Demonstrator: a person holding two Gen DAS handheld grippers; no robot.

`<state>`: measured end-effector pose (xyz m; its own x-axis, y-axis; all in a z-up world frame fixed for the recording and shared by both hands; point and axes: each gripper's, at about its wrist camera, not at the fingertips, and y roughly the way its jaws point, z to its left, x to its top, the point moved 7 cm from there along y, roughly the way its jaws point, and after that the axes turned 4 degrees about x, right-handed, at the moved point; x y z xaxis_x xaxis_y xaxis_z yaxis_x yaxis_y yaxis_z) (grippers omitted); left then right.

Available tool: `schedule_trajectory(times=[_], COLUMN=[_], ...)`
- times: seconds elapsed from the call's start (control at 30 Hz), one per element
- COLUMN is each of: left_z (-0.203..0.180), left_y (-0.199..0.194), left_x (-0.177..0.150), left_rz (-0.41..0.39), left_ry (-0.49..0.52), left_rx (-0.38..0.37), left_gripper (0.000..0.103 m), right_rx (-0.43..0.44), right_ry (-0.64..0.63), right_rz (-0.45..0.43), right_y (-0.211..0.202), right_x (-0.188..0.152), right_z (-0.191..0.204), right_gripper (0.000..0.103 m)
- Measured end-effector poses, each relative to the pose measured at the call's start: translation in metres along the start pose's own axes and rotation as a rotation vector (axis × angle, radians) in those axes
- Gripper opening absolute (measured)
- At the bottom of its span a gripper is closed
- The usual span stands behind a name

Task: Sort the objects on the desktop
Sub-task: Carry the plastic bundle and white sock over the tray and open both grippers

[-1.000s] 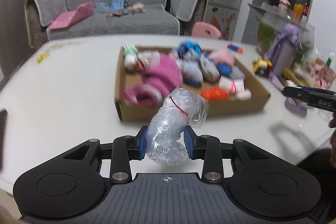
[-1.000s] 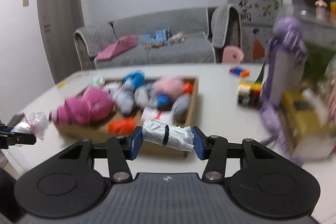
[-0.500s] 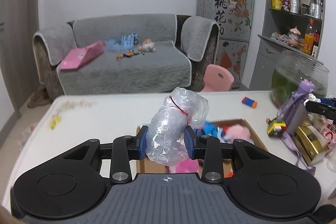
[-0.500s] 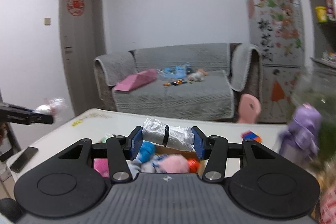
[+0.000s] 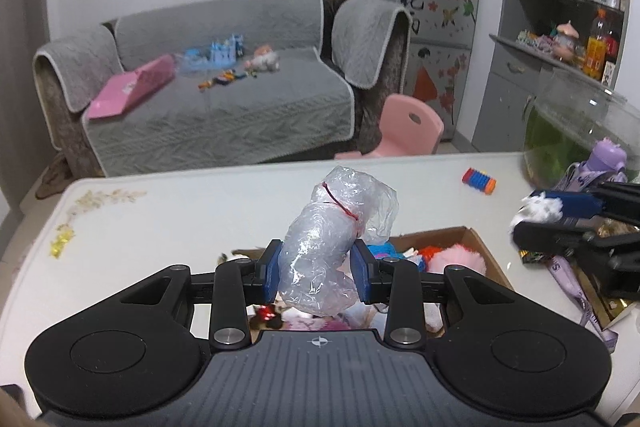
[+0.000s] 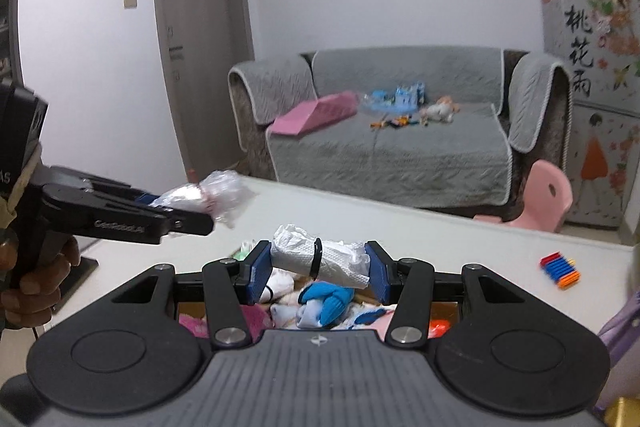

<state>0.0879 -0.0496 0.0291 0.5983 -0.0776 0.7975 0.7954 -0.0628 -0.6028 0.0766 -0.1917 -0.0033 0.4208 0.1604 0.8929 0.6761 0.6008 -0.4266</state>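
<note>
My left gripper (image 5: 316, 269) is shut on a clear plastic bag bundle (image 5: 332, 239) tied with a red band, held above the cardboard box (image 5: 476, 247). My right gripper (image 6: 316, 269) is shut on a white paper-towel roll (image 6: 320, 257) bound with a black band, held above the same box, whose plush toys and socks (image 6: 324, 303) show below. The left gripper with its bundle also shows in the right wrist view (image 6: 192, 203). The right gripper shows in the left wrist view (image 5: 536, 215).
A white table (image 5: 160, 211) carries the box. A striped blue-orange toy (image 5: 479, 181) lies on it at the far right. A purple bottle (image 5: 604, 163), a fish tank (image 5: 576, 123) and a gold packet stand at the right. Sofa and pink chair behind.
Both grippers have risen from table level to above the box, each still holding its bundle. The views tilted up, then down slightly toward the box.
</note>
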Motion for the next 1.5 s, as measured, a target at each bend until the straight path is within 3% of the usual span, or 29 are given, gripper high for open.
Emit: schedule_trajectory(times=[0.63, 0.97, 1.5], left_z=[-0.033, -0.031, 0.003], left_y=[0.080, 0.089, 0.093], left_x=[-0.040, -0.043, -0.043], left_rz=[0.121, 0.099, 0.100], left_ry=[0.007, -0.008, -0.064], left_rx=[-0.052, -0.043, 0.041], left_gripper=[0.043, 0.043, 0.043], right_rx=[-0.013, -0.021, -0.027], right_ry=[0.018, 0.009, -0.058], right_rz=[0.172, 0.219, 0.252], right_y=[0.039, 0.049, 0.053], right_x=[-0.053, -0.068, -0.077], right_z=[-0.013, -0.014, 0.000], right_gripper=[0.046, 0.047, 0.047])
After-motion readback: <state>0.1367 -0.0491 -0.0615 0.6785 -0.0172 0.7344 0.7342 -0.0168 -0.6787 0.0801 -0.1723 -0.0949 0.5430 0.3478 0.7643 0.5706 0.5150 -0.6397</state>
